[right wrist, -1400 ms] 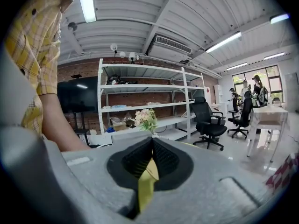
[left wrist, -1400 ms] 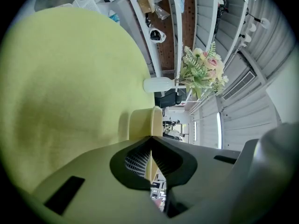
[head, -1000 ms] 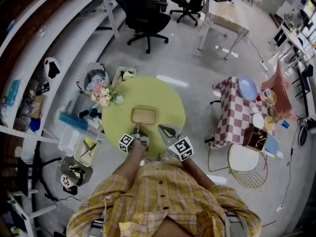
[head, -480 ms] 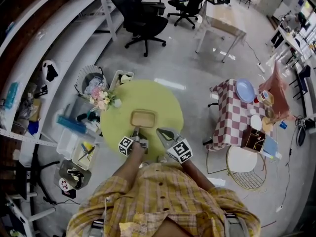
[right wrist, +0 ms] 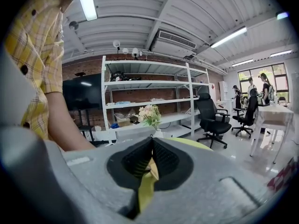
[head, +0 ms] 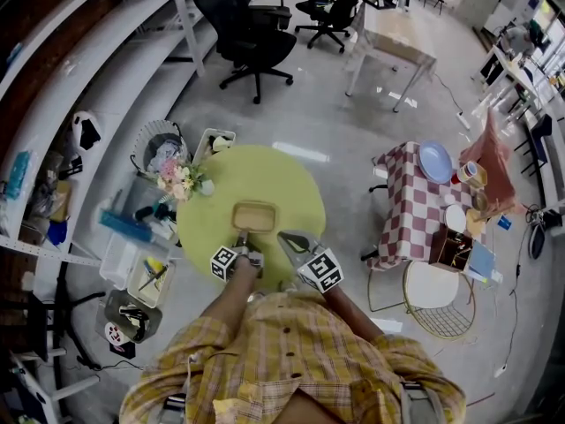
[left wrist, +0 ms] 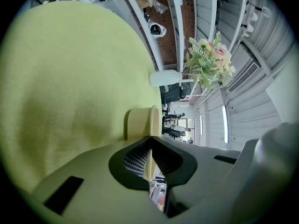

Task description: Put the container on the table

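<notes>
Container of beige plastic, shallow and rectangular (head: 254,216), sits on the round yellow-green table (head: 212,228), a little toward the person's side of its middle. The left gripper (head: 243,236) reaches it from the near edge. In the left gripper view its jaws are clamped on the thin near rim of the container (left wrist: 141,122). The right gripper (head: 285,236) hangs just beside the container, apart from it. In the right gripper view its jaws (right wrist: 152,140) are pressed together with nothing between them. A white vase of pink and cream flowers (head: 181,176) stands at the table's left edge.
</notes>
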{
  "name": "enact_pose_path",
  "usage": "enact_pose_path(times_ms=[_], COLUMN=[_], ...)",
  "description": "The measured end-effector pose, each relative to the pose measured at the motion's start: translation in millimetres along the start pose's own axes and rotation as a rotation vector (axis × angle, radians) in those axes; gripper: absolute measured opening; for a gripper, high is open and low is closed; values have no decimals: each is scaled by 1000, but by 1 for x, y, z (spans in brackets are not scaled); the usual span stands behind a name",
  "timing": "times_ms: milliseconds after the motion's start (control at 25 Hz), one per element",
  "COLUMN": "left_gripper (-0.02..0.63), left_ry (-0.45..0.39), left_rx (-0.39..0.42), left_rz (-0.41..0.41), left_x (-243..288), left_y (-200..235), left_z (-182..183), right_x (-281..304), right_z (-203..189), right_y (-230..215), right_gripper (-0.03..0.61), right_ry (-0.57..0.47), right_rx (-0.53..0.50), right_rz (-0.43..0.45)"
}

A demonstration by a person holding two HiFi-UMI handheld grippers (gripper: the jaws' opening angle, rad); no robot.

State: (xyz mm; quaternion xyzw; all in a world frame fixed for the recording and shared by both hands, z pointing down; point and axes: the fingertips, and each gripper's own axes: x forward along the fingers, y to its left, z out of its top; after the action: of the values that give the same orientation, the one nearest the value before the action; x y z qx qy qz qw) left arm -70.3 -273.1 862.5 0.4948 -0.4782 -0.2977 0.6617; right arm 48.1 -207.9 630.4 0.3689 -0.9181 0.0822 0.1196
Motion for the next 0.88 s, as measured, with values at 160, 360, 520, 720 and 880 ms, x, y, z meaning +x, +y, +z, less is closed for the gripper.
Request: enact_pose_path(times_ms=[160,360,520,720,880], left_gripper=[15,17,17,37,49], left_ry=[16,47,76,110,117], left_rx=[15,51,75,87,97], left_rz=[2,24,20,18,31], left_x=[3,5,2,2,-2], left_y=[-1,3,3,1,3], left_z=[-3,-6,-10,-13,-11], right_x=[1,2,2,5,8], right_z=[0,-1,-7,-4,-8], right_y=[-1,-3,-4,-2,1], right_gripper=[-2,-2,-2,-2,-2], right_ry=[4,9,21,20,31], right_rx=[2,3,7,7,3], right_rz=[4,3,4,7,9])
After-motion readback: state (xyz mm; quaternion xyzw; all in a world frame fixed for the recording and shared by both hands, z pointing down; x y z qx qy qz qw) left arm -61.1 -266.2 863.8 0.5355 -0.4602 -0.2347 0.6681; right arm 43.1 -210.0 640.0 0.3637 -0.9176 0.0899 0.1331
